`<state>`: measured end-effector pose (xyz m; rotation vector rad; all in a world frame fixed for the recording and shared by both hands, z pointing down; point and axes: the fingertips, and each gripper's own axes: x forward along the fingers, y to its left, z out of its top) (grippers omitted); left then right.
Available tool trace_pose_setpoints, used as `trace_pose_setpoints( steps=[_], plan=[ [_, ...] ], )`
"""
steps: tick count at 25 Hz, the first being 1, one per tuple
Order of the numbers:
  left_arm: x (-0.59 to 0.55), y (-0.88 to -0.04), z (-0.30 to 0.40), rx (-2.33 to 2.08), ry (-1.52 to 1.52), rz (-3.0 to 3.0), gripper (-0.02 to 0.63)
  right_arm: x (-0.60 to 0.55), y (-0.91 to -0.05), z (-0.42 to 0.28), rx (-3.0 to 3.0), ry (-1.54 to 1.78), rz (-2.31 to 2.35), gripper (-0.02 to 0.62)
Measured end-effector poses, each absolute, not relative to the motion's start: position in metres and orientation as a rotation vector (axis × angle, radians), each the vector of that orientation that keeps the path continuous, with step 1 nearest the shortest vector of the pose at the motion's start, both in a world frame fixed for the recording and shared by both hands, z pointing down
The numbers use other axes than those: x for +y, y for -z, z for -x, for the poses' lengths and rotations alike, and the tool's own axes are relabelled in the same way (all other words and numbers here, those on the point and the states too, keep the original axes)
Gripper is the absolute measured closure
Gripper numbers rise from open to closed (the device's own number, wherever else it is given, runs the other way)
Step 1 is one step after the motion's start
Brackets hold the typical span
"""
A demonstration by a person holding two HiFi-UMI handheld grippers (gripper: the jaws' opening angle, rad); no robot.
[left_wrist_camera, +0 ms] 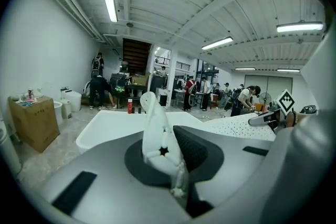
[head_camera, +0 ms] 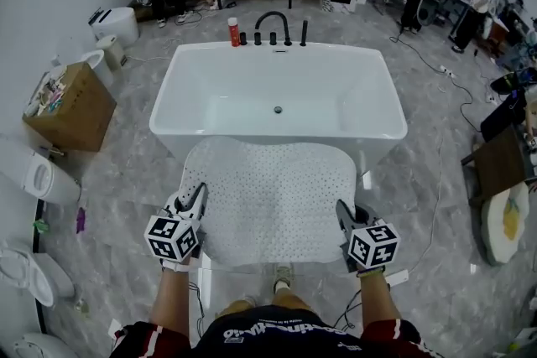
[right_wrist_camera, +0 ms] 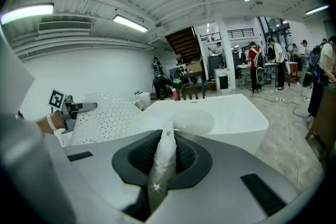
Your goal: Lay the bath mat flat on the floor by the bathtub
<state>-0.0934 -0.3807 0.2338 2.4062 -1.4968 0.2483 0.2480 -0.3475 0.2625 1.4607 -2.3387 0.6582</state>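
The white perforated bath mat point(head_camera: 268, 197) hangs spread out between my two grippers, in front of the white bathtub point(head_camera: 278, 92), with its far edge near the tub's front wall. My left gripper point(head_camera: 195, 201) is shut on the mat's near left corner, and a fold of mat point(left_wrist_camera: 157, 136) sticks up between its jaws. Over on the other side, the right gripper point(head_camera: 344, 218) is shut on the near right corner, where a thin fold of mat point(right_wrist_camera: 164, 157) is pinched. Each gripper view shows the mat point(right_wrist_camera: 102, 118) stretching toward the other gripper.
A black faucet point(head_camera: 273, 23) and a red bottle point(head_camera: 234, 31) stand at the tub's far rim. A cardboard box point(head_camera: 69, 105) and toilets point(head_camera: 38, 176) line the left wall. Cables point(head_camera: 436, 189) and a dark table point(head_camera: 499, 159) lie right. People work at the back.
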Motion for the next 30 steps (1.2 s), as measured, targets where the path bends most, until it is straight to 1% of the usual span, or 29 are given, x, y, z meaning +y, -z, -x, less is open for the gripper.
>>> trace_pose_setpoints(
  steps=[5,12,18,30],
  plan=[
    [-0.402,-0.235,0.087,-1.525,-0.241,-2.394,0.577,-0.376,-0.266,-0.256,-2.342,-0.645,-1.451,0.549],
    [-0.422,-0.234,0.089,-1.561,-0.226,-2.385,0.577,-0.402,-0.272,-0.244,-2.359,-0.617,-1.416,0.551],
    [-0.421,-0.236,0.098,-1.558,-0.213,-2.386,0.577,-0.400,-0.274,-0.233,-2.351,-0.620,-1.408,0.549],
    [-0.387,-0.276,0.132,-1.514,-0.263,-2.353,0.577,-0.365,-0.321,-0.207,-2.291,-0.700,-1.396,0.549]
  ],
)
